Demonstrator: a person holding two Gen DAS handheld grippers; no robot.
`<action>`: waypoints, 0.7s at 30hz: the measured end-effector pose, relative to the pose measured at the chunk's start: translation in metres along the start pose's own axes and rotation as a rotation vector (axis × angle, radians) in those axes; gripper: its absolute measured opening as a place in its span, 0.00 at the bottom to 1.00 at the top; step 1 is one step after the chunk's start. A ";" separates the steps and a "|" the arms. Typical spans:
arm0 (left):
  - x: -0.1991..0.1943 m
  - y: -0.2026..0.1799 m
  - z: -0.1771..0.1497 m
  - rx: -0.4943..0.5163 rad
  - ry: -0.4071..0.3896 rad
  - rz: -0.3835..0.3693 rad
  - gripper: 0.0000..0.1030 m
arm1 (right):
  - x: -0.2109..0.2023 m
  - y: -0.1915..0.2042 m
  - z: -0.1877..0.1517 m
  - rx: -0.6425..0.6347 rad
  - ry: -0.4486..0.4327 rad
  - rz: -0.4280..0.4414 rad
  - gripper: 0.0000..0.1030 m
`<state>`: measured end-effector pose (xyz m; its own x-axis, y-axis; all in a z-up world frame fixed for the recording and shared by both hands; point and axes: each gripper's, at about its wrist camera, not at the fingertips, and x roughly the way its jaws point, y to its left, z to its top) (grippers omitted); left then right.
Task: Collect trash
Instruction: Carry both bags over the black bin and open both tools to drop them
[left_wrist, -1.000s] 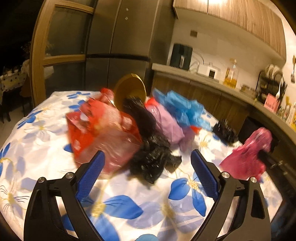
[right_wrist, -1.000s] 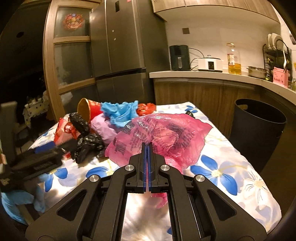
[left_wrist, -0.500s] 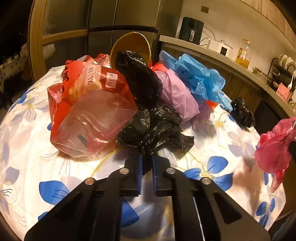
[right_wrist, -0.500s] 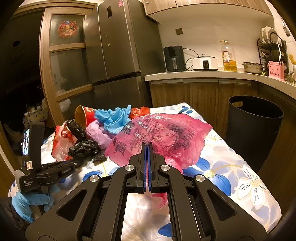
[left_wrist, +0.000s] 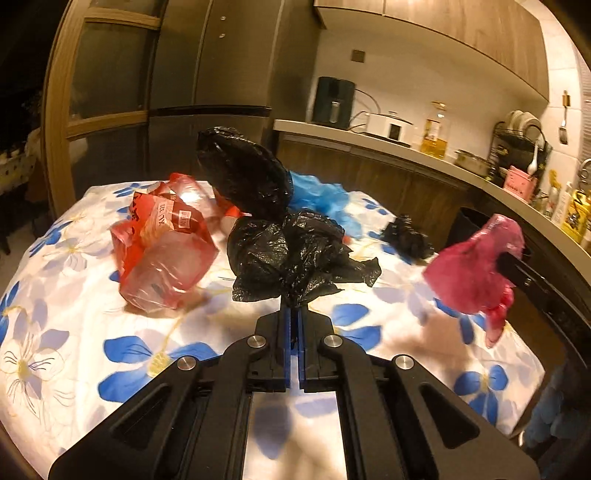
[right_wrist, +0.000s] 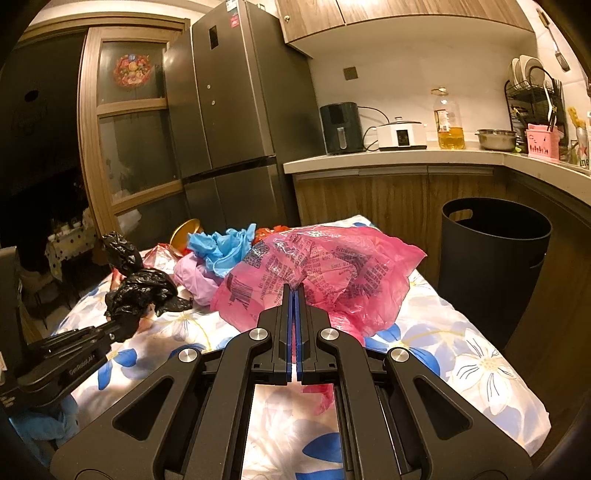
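Observation:
My left gripper (left_wrist: 294, 314) is shut on a crumpled black plastic bag (left_wrist: 284, 236), which hangs lifted off the flowered tablecloth (left_wrist: 110, 332). The same black bag (right_wrist: 140, 284) shows at the left of the right wrist view, held by the left gripper (right_wrist: 123, 325). My right gripper (right_wrist: 294, 295) is shut on a pink printed plastic bag (right_wrist: 325, 266), raised above the table. That pink bag (left_wrist: 476, 266) appears at the right of the left wrist view. On the table lie a red-and-clear bag (left_wrist: 162, 243), a blue bag (left_wrist: 321, 195), a lilac bag (right_wrist: 192, 277) and a small black wad (left_wrist: 406, 236).
A black waste bin (right_wrist: 491, 258) stands on the floor right of the table, beside the wooden counter (right_wrist: 406, 162). A gold-lined paper cup (right_wrist: 184, 230) lies behind the bags. The grey fridge (right_wrist: 236, 110) and a glass door (right_wrist: 125, 129) stand behind the table.
The left gripper went from wide open to shut on the black bag and lifted it off the cloth. The right gripper kept hold of the pink bag and shifted slightly.

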<state>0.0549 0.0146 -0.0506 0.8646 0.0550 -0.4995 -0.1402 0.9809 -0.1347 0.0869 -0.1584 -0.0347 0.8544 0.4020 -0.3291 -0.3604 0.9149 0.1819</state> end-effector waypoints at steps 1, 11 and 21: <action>-0.001 -0.002 -0.001 0.006 0.001 -0.004 0.02 | -0.001 0.001 -0.001 -0.001 -0.001 -0.002 0.01; 0.003 -0.020 0.000 0.029 0.013 -0.040 0.02 | -0.014 -0.011 0.002 0.019 -0.018 -0.032 0.01; 0.003 -0.037 0.016 0.055 -0.027 -0.050 0.02 | -0.021 -0.019 0.006 0.029 -0.036 -0.046 0.01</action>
<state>0.0705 -0.0183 -0.0340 0.8824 0.0103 -0.4703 -0.0707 0.9913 -0.1110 0.0775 -0.1848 -0.0261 0.8829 0.3577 -0.3041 -0.3100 0.9306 0.1947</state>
